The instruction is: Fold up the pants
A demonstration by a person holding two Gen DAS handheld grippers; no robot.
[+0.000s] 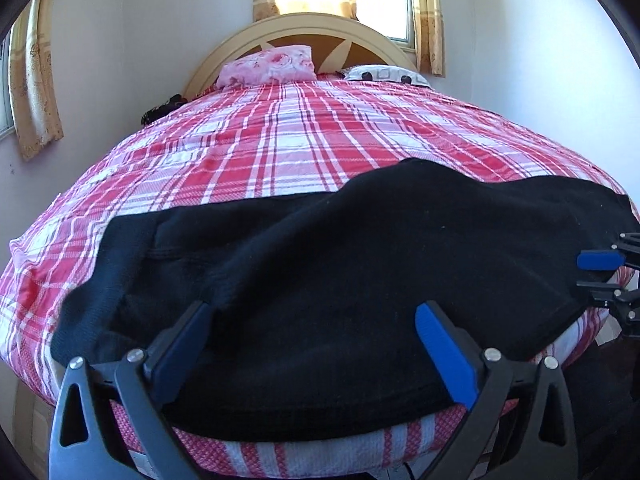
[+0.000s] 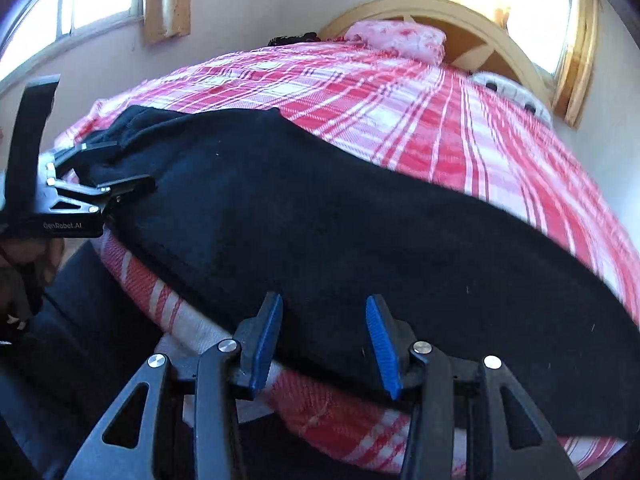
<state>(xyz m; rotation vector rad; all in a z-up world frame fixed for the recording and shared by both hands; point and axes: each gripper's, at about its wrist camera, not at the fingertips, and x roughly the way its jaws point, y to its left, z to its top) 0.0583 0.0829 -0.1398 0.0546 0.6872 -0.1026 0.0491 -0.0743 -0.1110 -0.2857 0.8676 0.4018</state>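
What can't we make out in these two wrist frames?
- Black pants: waistband versus leg ends unclear; dark cloth hides seams, both views.
- Right gripper: cut off by the left wrist view's right edge.
- Dark object beside the bed's far corner: too small to identify.

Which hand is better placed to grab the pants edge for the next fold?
Probably the left. The left gripper stands wide open straddling the near edge of the black pants. The right gripper, also open, sits at the same edge nearer one end, in a blurred picture.
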